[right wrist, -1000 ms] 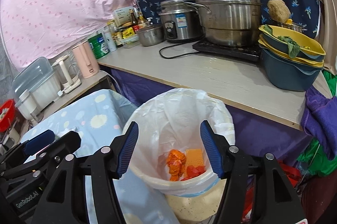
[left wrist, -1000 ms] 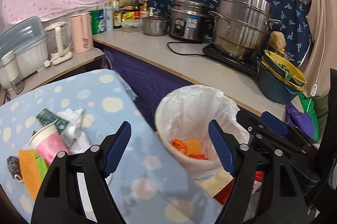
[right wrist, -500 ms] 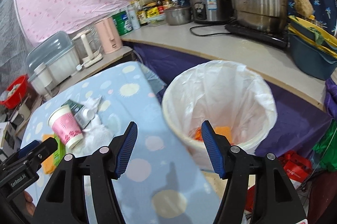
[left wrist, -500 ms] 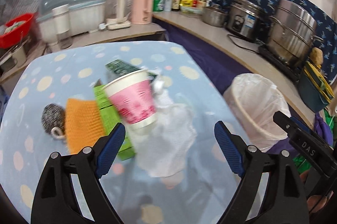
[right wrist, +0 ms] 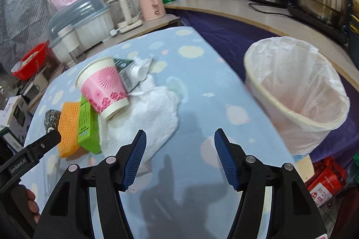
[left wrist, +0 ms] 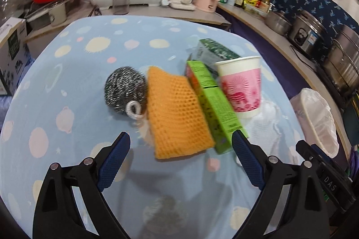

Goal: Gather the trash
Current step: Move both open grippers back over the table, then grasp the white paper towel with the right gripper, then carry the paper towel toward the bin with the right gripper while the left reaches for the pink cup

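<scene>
Two grippers hang over a table [left wrist: 67, 72] in a blue spotted cloth, in a cramped kitchen with counters of pots along the walls. The left gripper [left wrist: 180, 162] has just been opening, jaws wide and empty by the orange sponge [left wrist: 177, 111]. The right gripper [right wrist: 179, 158] is parted, empty, near the white tissue [right wrist: 154, 113]; the cup [right wrist: 103, 86] lies mid-table, the bin [right wrist: 298, 95] off its right edge.
</scene>
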Demonstrator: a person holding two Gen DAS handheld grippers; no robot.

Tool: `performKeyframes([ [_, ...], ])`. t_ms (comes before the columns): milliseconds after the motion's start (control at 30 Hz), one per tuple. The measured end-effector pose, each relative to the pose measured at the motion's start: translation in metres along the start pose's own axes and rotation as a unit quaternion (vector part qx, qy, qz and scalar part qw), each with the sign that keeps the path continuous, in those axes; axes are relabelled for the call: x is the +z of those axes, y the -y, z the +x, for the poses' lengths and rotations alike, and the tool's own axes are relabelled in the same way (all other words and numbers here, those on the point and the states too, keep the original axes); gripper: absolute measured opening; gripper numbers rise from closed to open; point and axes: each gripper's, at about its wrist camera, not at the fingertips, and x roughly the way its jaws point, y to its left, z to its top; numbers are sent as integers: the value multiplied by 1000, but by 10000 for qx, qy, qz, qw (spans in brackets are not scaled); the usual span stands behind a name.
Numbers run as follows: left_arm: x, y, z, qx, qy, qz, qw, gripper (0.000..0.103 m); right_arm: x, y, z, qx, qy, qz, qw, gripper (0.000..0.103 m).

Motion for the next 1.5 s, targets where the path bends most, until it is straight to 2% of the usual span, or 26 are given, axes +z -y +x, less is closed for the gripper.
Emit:
performKeyframes([
  [267, -1, -20, 19, -91, -157, -172, 9997, 86, -8, -26, 27, 12, -320, -247, 9992, 61],
  [400, -3, -21, 26, -171, -229, -199, 9994, 83, -12, -31, 37, -35, -435, -362, 9984, 56],
  [500, -4, -19, 28, -215, -261, -190, 9992, 82, -15, -32, 42, -53, -519, -415, 9978, 44],
  [567, -5, -16, 29, -223, -287, -170, 9992, 83, -16, -30, 45, -56, -579, -429, 9974, 32],
  [600, -6, -15, 28, -237, -294, -160, 9992, 83, -17, -30, 44, -73, -543, -452, 9975, 30],
  [667, -8, -12, 26, -246, -309, -137, 9991, 83, -18, -29, 43, -51, -546, -509, 9972, 13],
  [733, -10, -8, 23, -278, -311, -94, 9991, 83, -20, -25, 38, -10, -521, -517, 9973, 5],
  [967, -21, 13, 9, -457, -351, 116, 9983, 83, -21, 10, -5, -69, -231, -229, 9994, 3],
  [1267, -41, 68, -1, -887, -493, 584, 9931, 83, -18, 55, -56, -201, 195, 188, 9994, 3],
  [1500, -42, 99, -7, -1006, -412, 891, 9901, 83, -6, 78, -85, -21, 645, 563, 9963, 3],
])
